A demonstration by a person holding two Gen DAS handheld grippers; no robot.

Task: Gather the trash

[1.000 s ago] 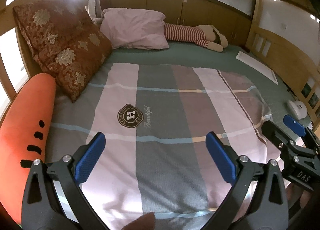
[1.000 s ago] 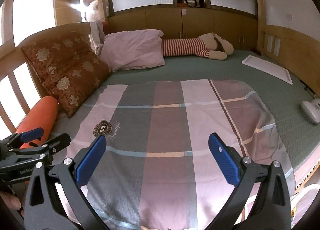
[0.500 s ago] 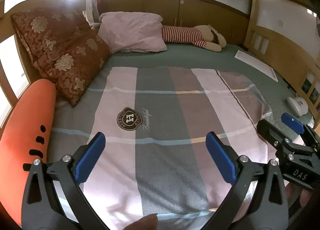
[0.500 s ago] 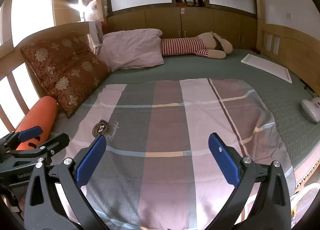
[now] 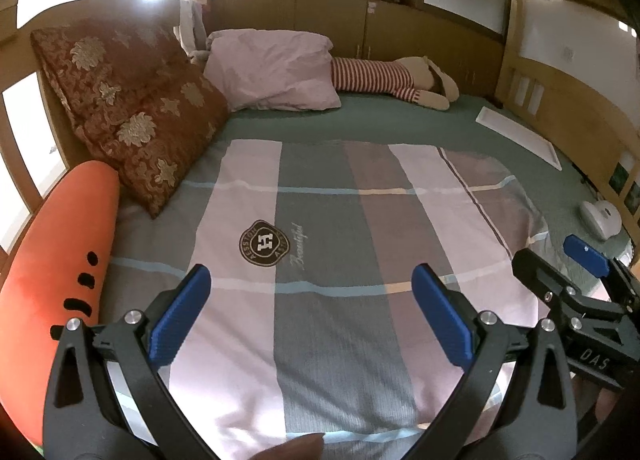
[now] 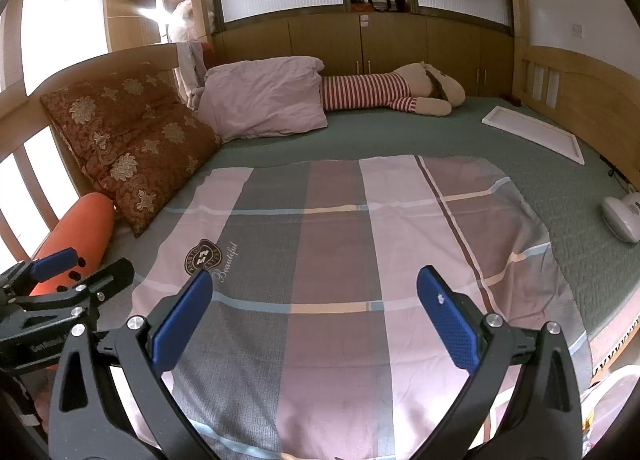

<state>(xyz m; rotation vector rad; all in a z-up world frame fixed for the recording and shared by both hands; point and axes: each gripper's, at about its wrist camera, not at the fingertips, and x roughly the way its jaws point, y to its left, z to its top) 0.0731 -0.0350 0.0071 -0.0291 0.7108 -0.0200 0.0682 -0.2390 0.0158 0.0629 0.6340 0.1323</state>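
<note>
I see no clear piece of trash on the bed. My left gripper (image 5: 310, 316) is open and empty above the near end of a pink and grey plaid blanket (image 5: 360, 227). My right gripper (image 6: 314, 320) is also open and empty above the same blanket (image 6: 340, 244). Each gripper shows at the edge of the other's view: the right one in the left wrist view (image 5: 576, 280), the left one in the right wrist view (image 6: 60, 280). A small white device (image 6: 622, 215) lies on the green sheet at the right edge.
An orange carrot-shaped cushion (image 5: 56, 272) lies along the left rail. A brown floral pillow (image 5: 128, 115), a pink pillow (image 5: 272, 71) and a striped plush toy (image 5: 392, 79) lie at the head. A white flat board (image 6: 532, 133) lies at the far right. Wooden rails surround the bed.
Both cameras have tilted up and pulled back a little, so more of the headboard and cabinets shows. Both grippers stay open and empty.
</note>
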